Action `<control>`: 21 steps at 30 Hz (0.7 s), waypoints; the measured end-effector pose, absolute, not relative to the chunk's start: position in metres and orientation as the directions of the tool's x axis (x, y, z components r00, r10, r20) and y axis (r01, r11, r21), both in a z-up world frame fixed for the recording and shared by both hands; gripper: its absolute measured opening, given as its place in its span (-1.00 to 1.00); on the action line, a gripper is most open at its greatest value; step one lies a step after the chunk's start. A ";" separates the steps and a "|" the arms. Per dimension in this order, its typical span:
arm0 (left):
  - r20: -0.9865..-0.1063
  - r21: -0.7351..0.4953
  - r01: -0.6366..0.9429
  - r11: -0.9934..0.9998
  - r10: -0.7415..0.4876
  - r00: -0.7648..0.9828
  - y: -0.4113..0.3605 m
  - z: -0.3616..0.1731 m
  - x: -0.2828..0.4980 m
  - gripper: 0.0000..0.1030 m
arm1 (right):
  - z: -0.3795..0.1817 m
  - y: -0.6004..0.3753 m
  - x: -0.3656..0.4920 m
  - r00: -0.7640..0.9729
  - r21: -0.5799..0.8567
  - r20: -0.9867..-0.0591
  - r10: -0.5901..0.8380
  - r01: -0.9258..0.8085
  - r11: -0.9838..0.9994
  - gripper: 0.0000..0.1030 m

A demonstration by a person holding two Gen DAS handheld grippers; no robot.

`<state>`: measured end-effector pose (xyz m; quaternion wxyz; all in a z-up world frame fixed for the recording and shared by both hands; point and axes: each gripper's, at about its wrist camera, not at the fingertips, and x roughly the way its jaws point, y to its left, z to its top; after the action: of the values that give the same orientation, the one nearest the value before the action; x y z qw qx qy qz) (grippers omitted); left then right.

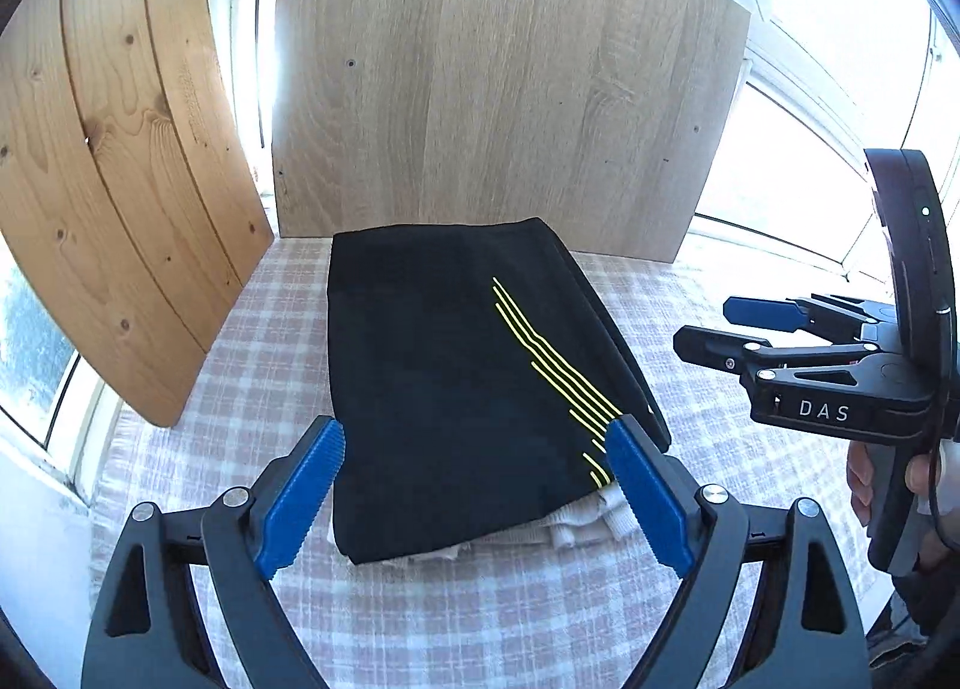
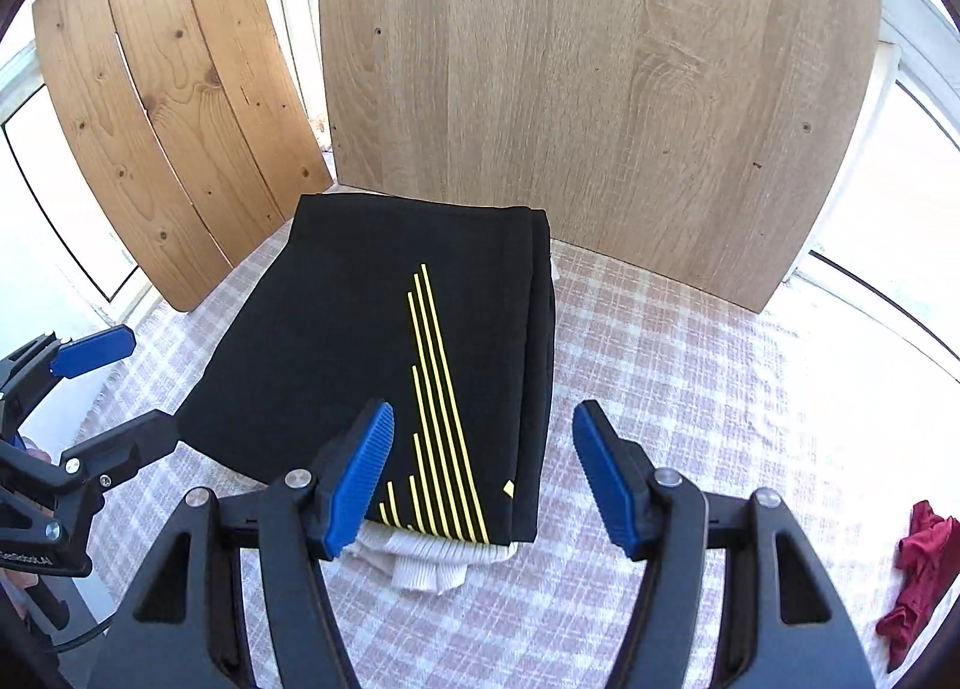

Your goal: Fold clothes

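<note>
**Ana:** Garment first, from the left wrist view: where did it lie?

**Ben:** The black garment (image 1: 456, 383) lay folded into a flat rectangle on the checked cloth (image 1: 252, 365), its far edge close to the pale wooden board (image 1: 510, 77). Yellow stripes (image 1: 558, 365) ran down its right side, and a white ribbed edge (image 1: 588, 527) stuck out beneath the near end. The left gripper (image 1: 474, 491) hovered at that near end, fingers spread wide, nothing pinched between them. The right gripper (image 1: 714, 329) showed at the right, held by a hand (image 1: 864, 479).

**Ana:** And the right wrist view?

**Ben:** Same fold, with the stripes fanning toward the camera. The right gripper (image 2: 483, 479) stood above the garment's near right corner, fingers apart and empty. The left gripper (image 2: 120, 389) was at the left edge, likewise parted. A red garment (image 2: 918, 569) lay crumpled well apart, at the far right.

**Ana:** So how would you finish this one well?

**Ben:** I judged the fold nearly done. The white edge spoiled the outline, so I would tuck it under or square the near edge, pressing lightly so the layers would not slide. Then the red piece could be taken.
</note>
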<state>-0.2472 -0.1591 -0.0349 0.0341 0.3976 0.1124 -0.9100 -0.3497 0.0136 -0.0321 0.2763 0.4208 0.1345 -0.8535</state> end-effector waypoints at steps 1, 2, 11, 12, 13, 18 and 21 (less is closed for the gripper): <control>-0.732 -0.181 0.161 -0.970 0.023 -0.681 -0.155 -0.034 -0.239 0.87 | -0.031 0.015 -0.342 -0.499 0.002 -0.787 -0.363 0.586 -0.810 0.20; -0.734 -0.185 0.161 -0.969 0.028 -0.679 -0.149 -0.033 -0.231 0.89 | -0.030 0.018 -0.333 -0.502 -0.002 -0.784 -0.365 0.590 -0.807 0.20; -0.779 -0.105 0.144 -0.984 -0.009 -0.627 -0.088 -0.024 -0.176 0.89 | -0.026 0.043 -0.267 -0.511 0.000 -0.772 -0.378 0.595 -0.804 0.20; -0.773 -0.112 0.138 -0.984 -0.001 -0.634 -0.084 -0.022 -0.169 0.89 | -0.026 0.046 -0.259 -0.512 -0.001 -0.771 -0.378 0.594 -0.804 0.20; -0.767 -0.129 0.130 -0.983 0.015 -0.641 -0.082 -0.021 -0.162 0.89 | -0.025 0.050 -0.252 -0.508 0.006 -0.772 -0.382 0.595 -0.804 0.20; -0.762 -0.200 0.136 -0.970 0.067 -0.644 -0.078 -0.016 -0.136 0.90 | -0.022 0.065 -0.224 -0.498 0.038 -0.769 -0.400 0.589 -0.807 0.20; -0.762 -0.198 0.136 -0.971 0.065 -0.644 -0.074 -0.011 -0.125 0.90 | -0.021 0.071 -0.211 -0.505 0.038 -0.763 -0.402 0.587 -0.809 0.20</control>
<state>-0.1248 -0.0743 -0.0115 0.0198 0.4214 0.1195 -0.8988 -0.2108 0.0709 -0.0208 0.2875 0.4059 0.1135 -0.8600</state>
